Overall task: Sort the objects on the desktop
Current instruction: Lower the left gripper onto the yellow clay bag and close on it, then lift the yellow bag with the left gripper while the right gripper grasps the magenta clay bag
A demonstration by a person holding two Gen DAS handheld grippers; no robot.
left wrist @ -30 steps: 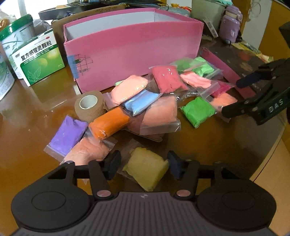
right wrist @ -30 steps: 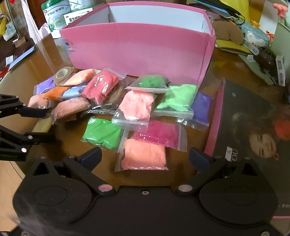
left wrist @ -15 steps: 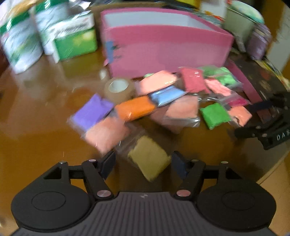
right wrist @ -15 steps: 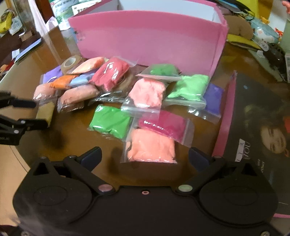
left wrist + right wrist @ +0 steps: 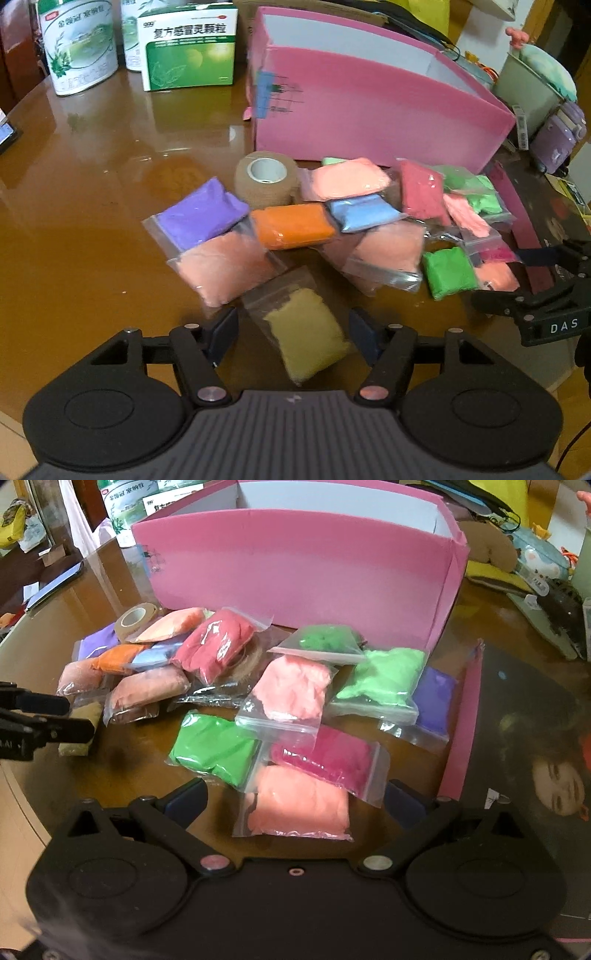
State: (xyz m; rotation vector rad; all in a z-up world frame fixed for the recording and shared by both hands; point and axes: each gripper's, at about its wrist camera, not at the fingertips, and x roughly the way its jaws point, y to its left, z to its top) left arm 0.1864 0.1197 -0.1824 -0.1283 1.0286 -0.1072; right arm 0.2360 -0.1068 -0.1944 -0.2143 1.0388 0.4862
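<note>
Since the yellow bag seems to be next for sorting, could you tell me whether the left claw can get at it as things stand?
Probably yes. The left claw is open, its fingers on either side of the yellow bag, which lies alone on the table with nothing on top of it. The right claw is off to the side.

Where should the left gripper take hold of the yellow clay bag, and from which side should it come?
Grip the thick clay lump of the yellow clay bag across its narrow width, coming from above. The bag lies flat on the table, angled between the open left gripper fingers; its empty plastic top is thin and slippery.
</note>
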